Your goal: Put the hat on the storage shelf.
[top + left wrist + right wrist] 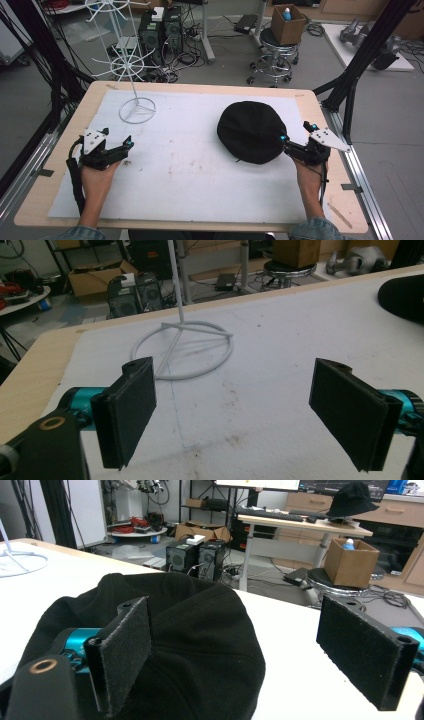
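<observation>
Jaws on both tools stand wide apart with nothing between them, so the work looks barely begun. Taking the black cap (251, 132) as the landmark and going from left to right: well to its left, the left gripper (125, 146) rests low over the white sheet (190, 170) that covers the tabletop (45, 165), its pads spread and pointing toward the white wire rack (136, 107), which stands behind it near the far left corner of the sheet, well apart from the cap. The cap itself lies flat, crown up, on the right half of the sheet. At its right edge sits the right gripper (295, 134), one open pad over the cap's near rim and the other out over bare sheet, as the right gripper view shows (235, 645). My judgement: the cap has not been gripped or lifted; closing on its edge, carrying it leftward and hanging it on the rack all remain to be done.
</observation>
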